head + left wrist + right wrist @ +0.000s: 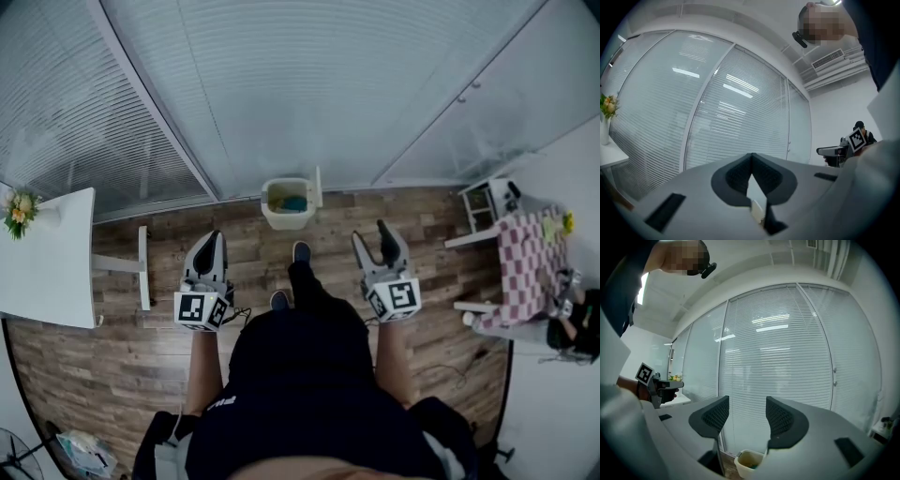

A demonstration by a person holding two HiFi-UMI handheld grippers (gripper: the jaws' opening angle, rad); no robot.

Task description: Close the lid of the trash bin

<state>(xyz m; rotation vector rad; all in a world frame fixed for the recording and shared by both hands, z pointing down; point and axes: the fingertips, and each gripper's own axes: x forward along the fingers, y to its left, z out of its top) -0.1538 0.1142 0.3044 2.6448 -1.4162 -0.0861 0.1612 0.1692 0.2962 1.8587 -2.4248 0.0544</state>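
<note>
1. Grey left gripper (214, 242) has its jaws pressed together on nothing; swung in carelessly, it could shove the trash bin (287, 204) aside.
2. That cream trash bin stands on the wood floor (112, 366) against the blinds (281, 84), well ahead of us, its lid (319, 187) upright; we judge a hard slap could tip it.
3. Right gripper (370, 234), jaws spread and empty, may slip off the thin lid edge.

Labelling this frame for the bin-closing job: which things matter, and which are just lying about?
For the job: trash bin, its upright lid, left gripper, right gripper.
Lying about: white table, flowers, checked cloth.
</note>
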